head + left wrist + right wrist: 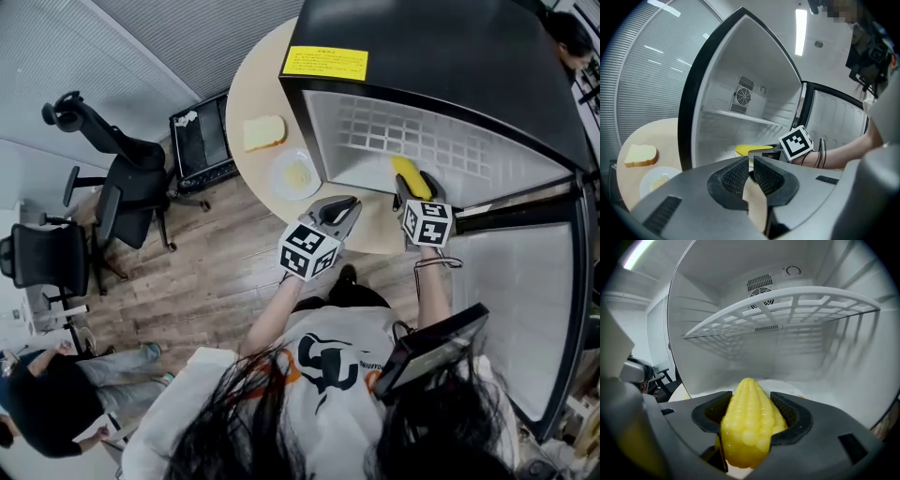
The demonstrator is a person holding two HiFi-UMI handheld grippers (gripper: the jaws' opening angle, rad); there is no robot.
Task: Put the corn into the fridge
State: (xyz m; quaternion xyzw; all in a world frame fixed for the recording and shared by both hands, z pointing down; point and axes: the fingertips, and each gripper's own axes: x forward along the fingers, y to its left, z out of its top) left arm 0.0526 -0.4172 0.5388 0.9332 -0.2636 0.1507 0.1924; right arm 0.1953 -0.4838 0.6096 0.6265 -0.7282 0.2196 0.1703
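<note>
Yellow corn [745,425] pinched in right gripper [751,417], inside open fridge [834,366], below wire shelf [787,305].
Left gripper [751,171] pressed together, empty, just outside fridge.

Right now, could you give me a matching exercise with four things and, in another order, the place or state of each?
Things:
1. corn
2. left gripper
3. bread slice
4. fridge door

Places or states:
a. lies on the table
b. stands open
c. between the right gripper's jaws
d. jaws together, empty

Pairs: 1-c, 2-d, 3-a, 4-b
</note>
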